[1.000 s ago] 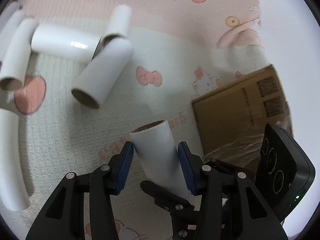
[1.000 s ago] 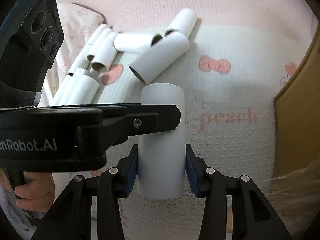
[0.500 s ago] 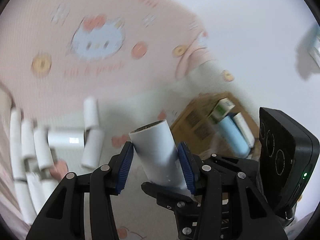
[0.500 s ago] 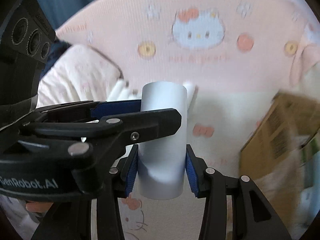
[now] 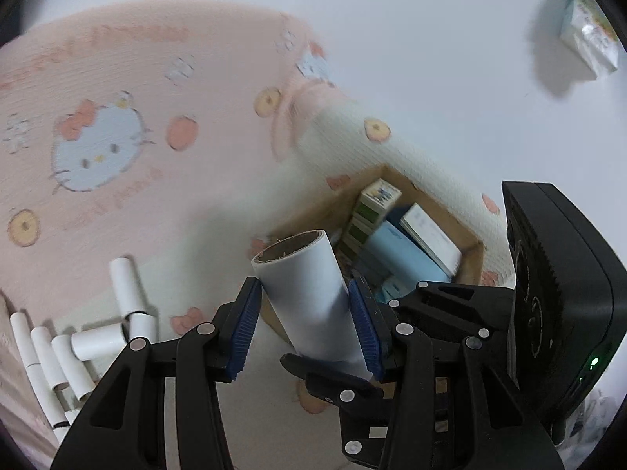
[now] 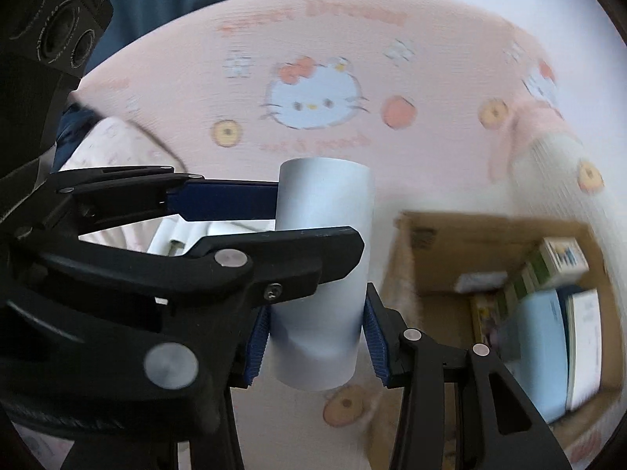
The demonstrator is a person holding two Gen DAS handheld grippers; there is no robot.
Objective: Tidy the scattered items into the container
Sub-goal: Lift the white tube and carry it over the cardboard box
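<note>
White paper tube sits clamped between the blue pads of the left claw, tilted so its open brown end leans toward 11 o'clock, raised above the pink cartoon-cat blanket. The right claw is closed on the same tube, gripping it lower down while the left claw crosses in from 9 o'clock and pinches it higher up. In the left wrist view the cardboard box lies at about 3 o'clock from the tube, just behind it, open, with a light blue pack and small cartons inside. In the right wrist view the box lies at 4 o'clock. More white tubes lie scattered on the blanket at 8 o'clock in the left view, well apart from the box. Much of the background is blurred.
</note>
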